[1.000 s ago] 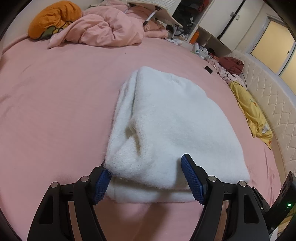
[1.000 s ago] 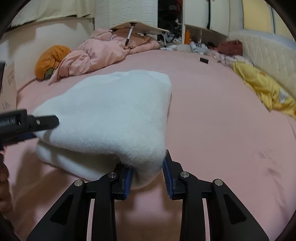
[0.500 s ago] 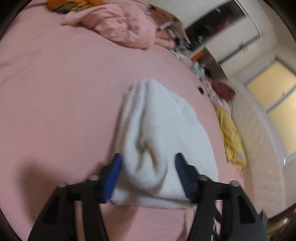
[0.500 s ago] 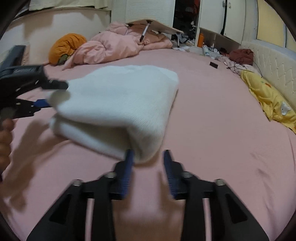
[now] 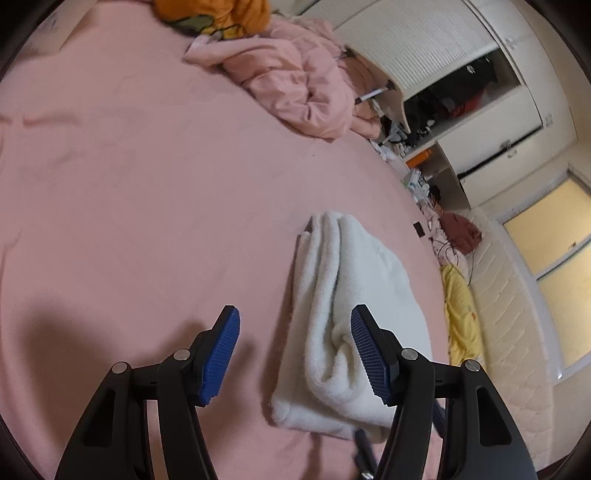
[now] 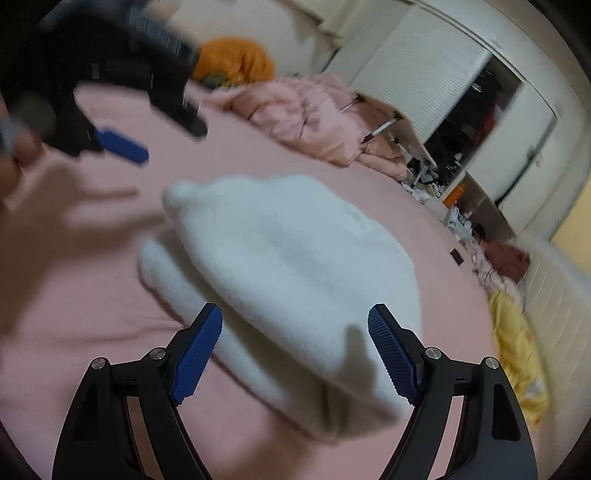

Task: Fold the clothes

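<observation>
Fleece garment (image 5: 351, 314), white, lies folded into a thick stack on the pink bed (image 5: 147, 192). It sits free on the sheet, nothing gripping it.

Left hand-held gripper (image 5: 293, 349): jaws spread wide, released. Lifted above the bed, garment's near end partly between and under the right pad; no contact that I can confirm. In the right wrist view it shows up blurred at top left (image 6: 122, 144), above and to the side of the stack.

Right hand-held gripper (image 6: 295, 350): also spread wide, released. Near corner of the stack sits between the pads, but cloth doesn't look pinched. That frame is blurred, so contact can't be ruled out.

Judgement: both open and clear of the cloth reads as a fold just set down, so the layers settle without being dragged. Edges look roughly aligned, left side shows stacked layers. Fold seems near done or done.

Background: crumpled pink duvet (image 5: 295, 92), orange plush (image 5: 218, 14), yellow garment (image 5: 461, 317) near the bed edge. None in the way.
</observation>
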`<act>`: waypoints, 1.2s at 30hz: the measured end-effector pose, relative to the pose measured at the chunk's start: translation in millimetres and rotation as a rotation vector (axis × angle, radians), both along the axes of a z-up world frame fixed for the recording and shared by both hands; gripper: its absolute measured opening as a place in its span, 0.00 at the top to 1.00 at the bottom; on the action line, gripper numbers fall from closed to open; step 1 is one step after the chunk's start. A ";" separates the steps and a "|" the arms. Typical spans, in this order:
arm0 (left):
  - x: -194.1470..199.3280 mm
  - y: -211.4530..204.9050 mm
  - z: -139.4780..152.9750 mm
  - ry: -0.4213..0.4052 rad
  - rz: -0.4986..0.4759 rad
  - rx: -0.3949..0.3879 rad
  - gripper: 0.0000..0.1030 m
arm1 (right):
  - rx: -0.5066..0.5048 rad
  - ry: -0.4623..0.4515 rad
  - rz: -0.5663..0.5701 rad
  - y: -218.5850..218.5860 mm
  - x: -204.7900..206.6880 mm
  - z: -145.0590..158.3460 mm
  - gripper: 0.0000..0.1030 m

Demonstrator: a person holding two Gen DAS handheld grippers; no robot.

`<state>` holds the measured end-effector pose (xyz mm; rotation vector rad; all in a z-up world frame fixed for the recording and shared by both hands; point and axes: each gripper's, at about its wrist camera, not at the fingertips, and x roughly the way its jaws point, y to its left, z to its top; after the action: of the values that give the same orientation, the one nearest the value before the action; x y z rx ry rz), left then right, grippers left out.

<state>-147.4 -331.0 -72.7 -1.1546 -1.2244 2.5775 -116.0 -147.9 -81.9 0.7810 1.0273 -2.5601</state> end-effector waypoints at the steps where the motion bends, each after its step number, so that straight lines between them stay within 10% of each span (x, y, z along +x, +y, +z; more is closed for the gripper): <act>1: -1.2 0.7 -1.2 -0.002 -0.005 0.006 0.40 | 0.028 0.018 -0.004 -2.1 -4.2 -2.4 0.22; 4: -4.0 5.9 -0.1 0.000 -0.029 0.001 0.40 | 0.001 0.031 0.006 -0.7 -16.9 5.0 0.26; 6: -4.5 8.0 2.7 0.010 -0.037 -0.006 0.40 | -0.054 -0.027 0.027 2.4 -26.1 10.6 0.88; 14: -3.4 4.2 -0.3 0.005 -0.038 0.025 0.40 | -0.275 -0.170 0.018 20.8 -20.7 28.6 0.82; 21: -6.3 28.2 5.5 0.052 -0.142 0.042 0.40 | -0.519 -0.305 -0.017 50.9 3.5 46.7 0.32; 25: -4.6 47.6 18.8 0.158 -0.234 0.088 0.39 | -0.668 -0.289 -0.113 69.7 -17.2 60.5 0.32; 28: -8.8 67.4 19.5 0.138 -0.287 -0.015 0.38 | -0.842 -0.429 -0.136 75.1 -51.5 58.9 0.33; 32: -18.0 66.9 -0.2 -0.010 -0.229 -0.110 0.40 | -0.714 -0.526 -0.210 54.0 -74.0 36.0 0.50; 36: -5.5 36.5 13.2 0.069 -0.104 -0.036 0.40 | -0.704 -0.433 -0.173 42.5 -60.3 48.7 0.50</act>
<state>-152.9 -294.4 -59.6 -1.0955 -1.0780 2.5499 -176.3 -105.3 -33.2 1.1492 -0.0824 -2.4455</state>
